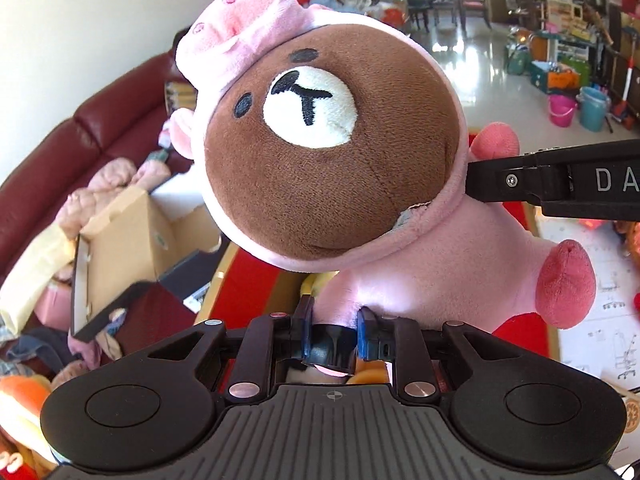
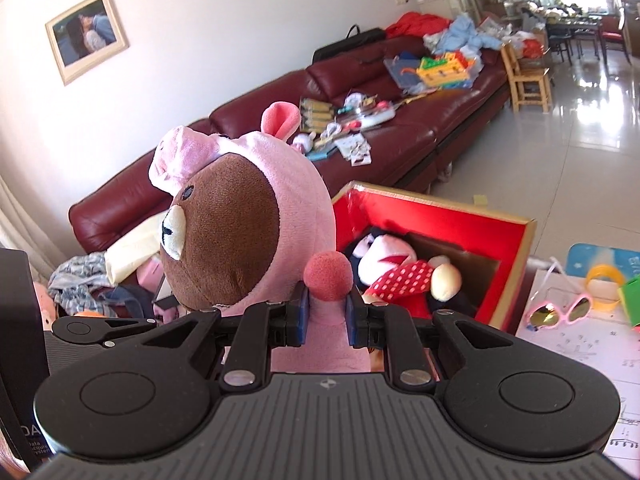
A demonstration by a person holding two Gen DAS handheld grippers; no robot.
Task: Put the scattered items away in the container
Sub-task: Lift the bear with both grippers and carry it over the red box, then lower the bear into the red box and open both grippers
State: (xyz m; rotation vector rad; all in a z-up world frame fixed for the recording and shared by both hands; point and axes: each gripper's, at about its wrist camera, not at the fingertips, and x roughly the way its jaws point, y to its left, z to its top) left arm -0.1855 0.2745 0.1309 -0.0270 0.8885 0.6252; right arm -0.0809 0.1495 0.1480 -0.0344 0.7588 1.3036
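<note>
Plush brown bear in a pink pig suit [image 1: 332, 168] hangs in the air between both tools, above a red-lined cardboard box with a gold rim [image 2: 520, 236]. Left gripper [image 1: 334, 330] is nearly closed, its blue pads pinching a pink lower part of the toy. Right gripper [image 2: 326, 314] is likewise narrowed onto a pink limb just below its darker pink rounded tip. Inside the box lie other soft toys, one in a red polka-dot cloth [image 2: 400, 276]. Behind stands a dark red leather sofa [image 2: 400, 136] strewn with clutter.
</note>
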